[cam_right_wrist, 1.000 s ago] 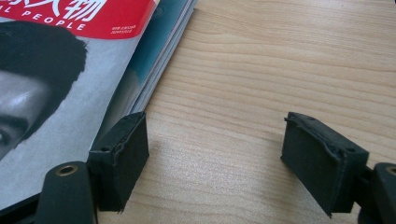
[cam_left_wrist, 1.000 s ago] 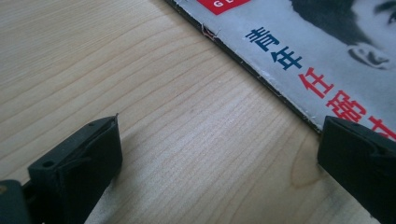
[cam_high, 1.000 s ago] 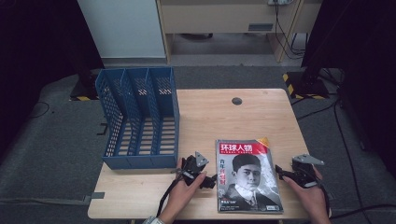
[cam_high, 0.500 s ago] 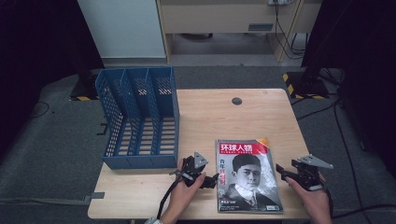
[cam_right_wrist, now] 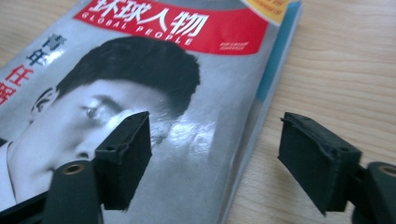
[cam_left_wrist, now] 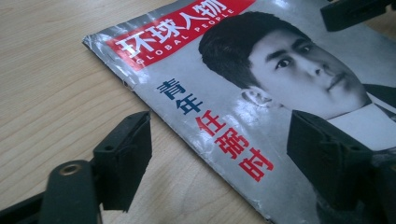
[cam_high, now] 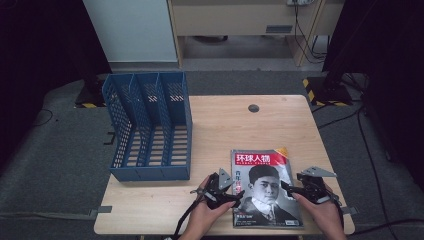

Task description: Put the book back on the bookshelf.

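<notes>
- The magazine lies flat, cover up, at the near right part of the worktop.
- Its glossy grey cover carries a black-and-white portrait, a red title band with white characters and "GLOBAL PEOPLE", blue and red characters down one side, and a yellow patch at one top corner; the edges look worn.
- The left tool straddles the magazine's left edge; its jaws have just been closing, yet they stand apart, pressing nothing.
- The right tool straddles the right edge, jaws likewise spread and ungripping.
- A blue file rack lies well apart to the left.
</notes>
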The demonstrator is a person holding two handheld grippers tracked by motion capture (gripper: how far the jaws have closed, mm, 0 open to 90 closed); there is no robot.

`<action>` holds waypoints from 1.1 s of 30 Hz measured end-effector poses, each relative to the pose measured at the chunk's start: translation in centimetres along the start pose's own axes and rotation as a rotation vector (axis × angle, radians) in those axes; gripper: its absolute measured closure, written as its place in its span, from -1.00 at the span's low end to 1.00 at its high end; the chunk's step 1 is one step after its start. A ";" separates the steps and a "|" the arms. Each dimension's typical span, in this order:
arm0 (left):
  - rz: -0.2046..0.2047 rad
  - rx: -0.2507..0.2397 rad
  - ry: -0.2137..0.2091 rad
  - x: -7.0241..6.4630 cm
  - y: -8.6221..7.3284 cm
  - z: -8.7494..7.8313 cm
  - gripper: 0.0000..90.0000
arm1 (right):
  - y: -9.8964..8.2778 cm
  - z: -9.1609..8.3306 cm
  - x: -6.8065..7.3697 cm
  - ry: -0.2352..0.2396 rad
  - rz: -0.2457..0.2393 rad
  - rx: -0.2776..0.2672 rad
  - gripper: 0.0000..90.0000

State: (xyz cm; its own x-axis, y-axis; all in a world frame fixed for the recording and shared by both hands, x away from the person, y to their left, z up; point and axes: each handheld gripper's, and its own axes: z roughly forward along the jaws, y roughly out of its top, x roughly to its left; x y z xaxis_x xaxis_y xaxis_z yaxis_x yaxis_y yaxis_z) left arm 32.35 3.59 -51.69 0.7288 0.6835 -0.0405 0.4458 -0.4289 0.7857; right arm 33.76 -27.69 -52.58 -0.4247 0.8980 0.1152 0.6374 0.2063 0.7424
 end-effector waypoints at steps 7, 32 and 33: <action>0.015 0.041 -0.014 -0.5 -0.7 0.7 -0.15 | -0.1 0.5 0.4 0.011 -0.015 0.031 -0.26; -0.004 0.044 -0.032 -0.8 -1.2 1.3 -0.07 | -0.2 -0.8 1.3 0.100 -0.020 -0.025 -0.06; -0.006 0.044 -0.033 -0.7 -1.2 1.3 -0.07 | -0.2 -0.8 1.3 0.100 -0.020 -0.025 -0.06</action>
State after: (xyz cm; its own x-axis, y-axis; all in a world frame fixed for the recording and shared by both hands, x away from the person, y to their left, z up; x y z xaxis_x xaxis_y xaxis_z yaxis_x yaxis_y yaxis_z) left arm 31.92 2.86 -53.41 0.7424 0.6666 -0.0663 0.4726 -0.4510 0.7572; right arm 32.54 -26.87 -52.05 -0.5001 0.8501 0.1647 0.6122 0.2127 0.7615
